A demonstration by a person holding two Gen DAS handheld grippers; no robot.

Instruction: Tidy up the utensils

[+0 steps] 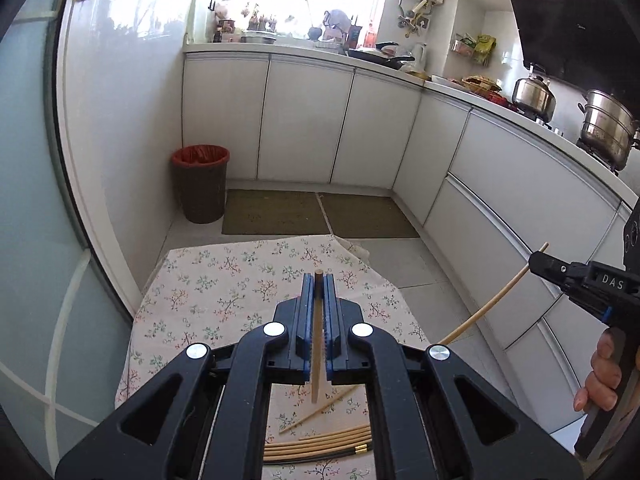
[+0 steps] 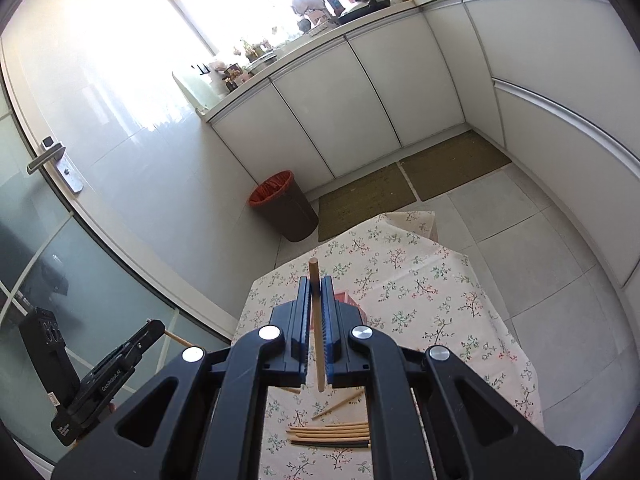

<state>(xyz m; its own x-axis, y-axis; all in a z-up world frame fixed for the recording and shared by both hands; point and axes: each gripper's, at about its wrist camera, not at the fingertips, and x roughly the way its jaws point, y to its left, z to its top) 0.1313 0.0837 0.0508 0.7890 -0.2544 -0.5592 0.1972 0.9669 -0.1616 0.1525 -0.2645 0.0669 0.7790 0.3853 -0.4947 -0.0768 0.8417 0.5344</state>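
My left gripper (image 1: 319, 280) is shut on a light wooden chopstick (image 1: 317, 344), held above the floral-cloth table (image 1: 224, 280). My right gripper (image 2: 316, 282) is shut on another wooden chopstick (image 2: 318, 332), also above the table (image 2: 420, 288). In the left wrist view the right gripper (image 1: 536, 259) shows at the right with its chopstick (image 1: 492, 300) slanting down. In the right wrist view the left gripper (image 2: 154, 326) shows at the lower left. A row of several chopsticks (image 1: 320, 446), wooden and black, lies on the cloth below the grippers; it also shows in the right wrist view (image 2: 332, 436). One loose chopstick (image 1: 316, 410) lies slanted beside them.
A brown bin (image 1: 201, 182) with a red liner stands on the floor past the table. White cabinets (image 1: 304, 120) line the back and right. Two green mats (image 1: 316, 214) lie on the tiled floor. A glass door (image 2: 48, 184) is at the left.
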